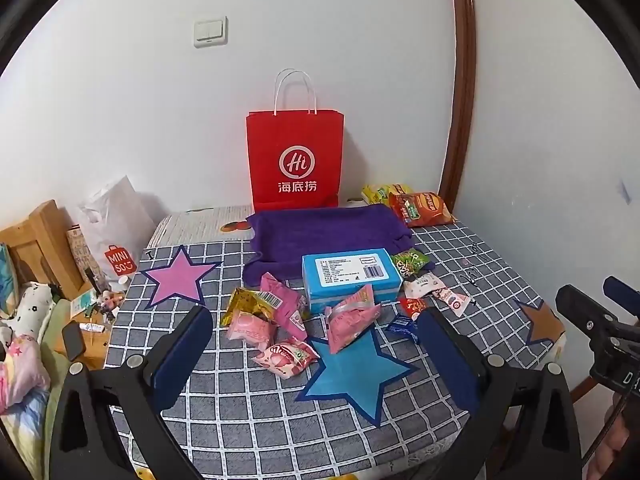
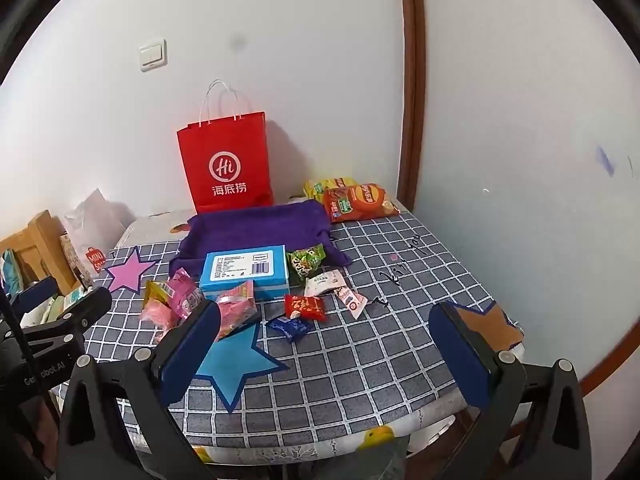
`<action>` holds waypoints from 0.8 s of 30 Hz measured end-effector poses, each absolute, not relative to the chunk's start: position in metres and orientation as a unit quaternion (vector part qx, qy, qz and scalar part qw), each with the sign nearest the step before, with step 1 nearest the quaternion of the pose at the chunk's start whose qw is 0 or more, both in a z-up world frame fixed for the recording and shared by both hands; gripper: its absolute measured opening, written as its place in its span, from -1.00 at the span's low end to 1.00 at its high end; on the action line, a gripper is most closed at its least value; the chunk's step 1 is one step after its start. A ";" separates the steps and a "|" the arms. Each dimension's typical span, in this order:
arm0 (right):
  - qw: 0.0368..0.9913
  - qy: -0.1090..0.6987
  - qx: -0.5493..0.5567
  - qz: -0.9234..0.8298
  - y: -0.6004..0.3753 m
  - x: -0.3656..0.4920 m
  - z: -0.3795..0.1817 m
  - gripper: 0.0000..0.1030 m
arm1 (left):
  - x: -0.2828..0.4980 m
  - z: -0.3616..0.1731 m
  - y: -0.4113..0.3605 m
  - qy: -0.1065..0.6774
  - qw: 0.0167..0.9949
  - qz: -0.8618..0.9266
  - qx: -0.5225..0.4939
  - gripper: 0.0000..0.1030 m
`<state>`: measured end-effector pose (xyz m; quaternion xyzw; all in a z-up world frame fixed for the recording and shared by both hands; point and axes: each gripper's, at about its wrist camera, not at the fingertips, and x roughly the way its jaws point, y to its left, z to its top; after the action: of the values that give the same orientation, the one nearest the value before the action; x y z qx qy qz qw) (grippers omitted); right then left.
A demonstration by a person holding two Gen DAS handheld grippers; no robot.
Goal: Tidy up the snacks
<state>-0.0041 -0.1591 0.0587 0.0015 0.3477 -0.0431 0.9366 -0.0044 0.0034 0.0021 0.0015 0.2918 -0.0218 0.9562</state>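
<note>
Snacks lie scattered mid-table: a blue box (image 1: 351, 280) (image 2: 245, 270), several pink packets (image 1: 352, 320) (image 2: 236, 308), a gold packet (image 1: 246, 302), a green packet (image 1: 410, 262) (image 2: 306, 260), a red packet (image 2: 305, 307), a dark blue packet (image 2: 290, 327) and white sachets (image 2: 325, 283). A purple cloth (image 1: 328, 236) (image 2: 256, 230) lies behind them, in front of an upright red paper bag (image 1: 295, 160) (image 2: 228, 168). Chip bags (image 1: 424, 208) (image 2: 360, 200) rest at the far right. My left gripper (image 1: 316, 320) hovers open short of the pink packets. My right gripper (image 2: 326, 318) is open over the checked cloth, holding nothing.
The table (image 2: 380, 360) wears a grey checked cover with pink (image 1: 178, 278), blue (image 1: 356, 376) and orange (image 2: 486, 326) star patches. White walls close the back and right, with a brown door frame (image 1: 460, 80). A cluttered wooden shelf and a white shopping bag (image 1: 116, 224) stand left of the table.
</note>
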 end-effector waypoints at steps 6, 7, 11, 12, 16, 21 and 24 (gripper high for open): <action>0.938 0.346 0.000 -0.035 -0.186 0.001 0.059 0.99 | -0.004 0.001 0.005 0.291 0.957 -0.023 0.001 1.00; 0.938 0.346 0.000 -0.033 -0.188 0.001 0.059 0.99 | -0.005 0.001 0.005 0.290 0.957 -0.023 0.001 1.00; 0.937 0.347 0.000 -0.032 -0.189 0.003 0.061 0.98 | -0.007 0.000 0.004 0.288 0.957 -0.022 0.000 1.00; 0.938 0.347 0.000 -0.031 -0.188 0.002 0.060 0.98 | -0.007 0.000 0.005 0.288 0.957 -0.022 0.000 1.00; 0.938 0.346 0.002 -0.028 -0.187 0.001 0.060 0.99 | -0.010 -0.001 0.005 0.287 0.958 -0.020 -0.001 1.00; 0.938 0.346 0.002 -0.029 -0.186 0.001 0.059 0.98 | -0.010 0.000 0.005 0.288 0.957 -0.020 -0.004 1.00; 0.938 0.346 0.002 -0.029 -0.185 0.000 0.057 0.99 | -0.010 0.000 0.006 0.288 0.957 -0.020 -0.005 1.00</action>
<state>0.0000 -0.1849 0.0572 0.0021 0.3462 -0.0295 0.9377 -0.0103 0.0057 -0.0004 -0.0046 0.2879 -0.0205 0.9574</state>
